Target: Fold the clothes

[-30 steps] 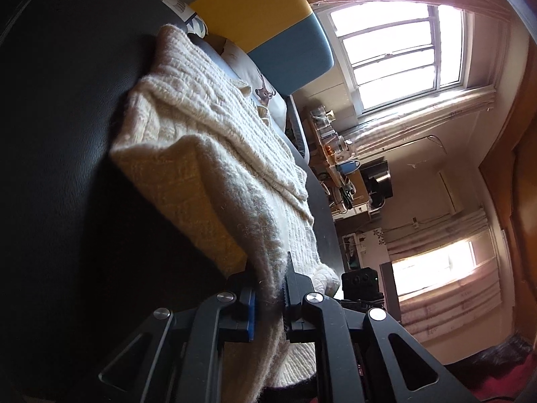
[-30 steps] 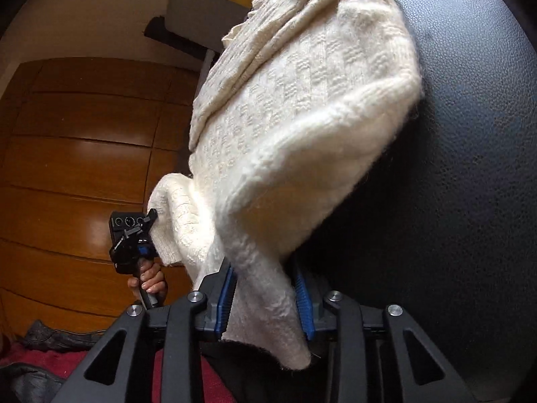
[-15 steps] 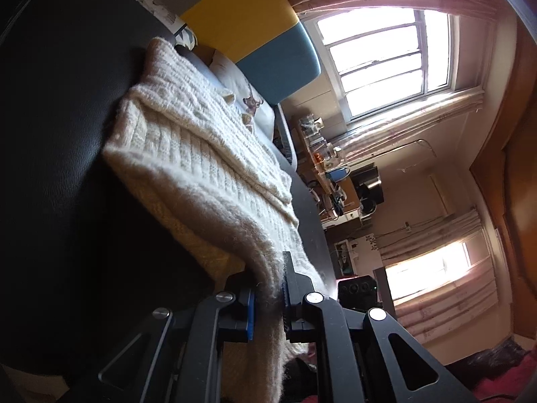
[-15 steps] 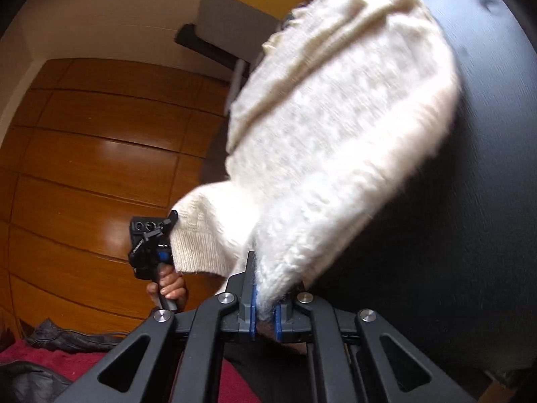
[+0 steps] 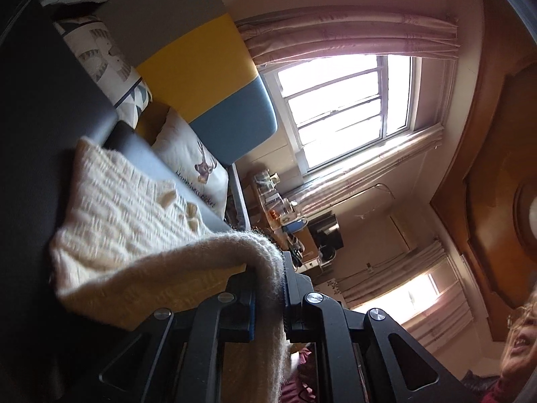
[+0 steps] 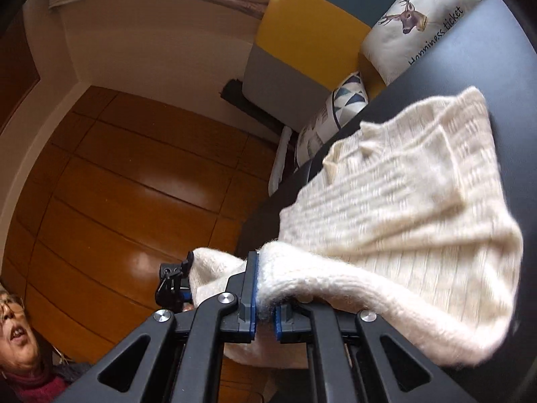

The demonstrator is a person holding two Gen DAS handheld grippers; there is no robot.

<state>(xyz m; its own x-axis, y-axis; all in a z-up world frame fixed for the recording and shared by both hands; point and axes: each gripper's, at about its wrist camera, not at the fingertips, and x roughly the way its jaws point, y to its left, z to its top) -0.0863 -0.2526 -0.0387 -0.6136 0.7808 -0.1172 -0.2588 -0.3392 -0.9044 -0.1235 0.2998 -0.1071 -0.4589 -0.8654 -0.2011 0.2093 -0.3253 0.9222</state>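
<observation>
A cream knitted sweater lies partly on a dark leather surface, its near edge lifted. My left gripper is shut on the sweater's near hem, which hangs down between the fingers. In the right wrist view the same sweater drapes over the dark surface. My right gripper is shut on a thick fold of its near edge. The left gripper shows at lower left of that view, holding the other end of the hem.
Patterned pillows and a deer-print pillow lie against a grey, yellow and blue headboard. Bright windows and a cluttered desk stand beyond. A wooden wardrobe is at left. A person's face is close by.
Both grippers have lifted and pulled the sweater's near edge back and up; the cameras tilted upward, and the sweater now lies flatter and farther away on the dark surface.
</observation>
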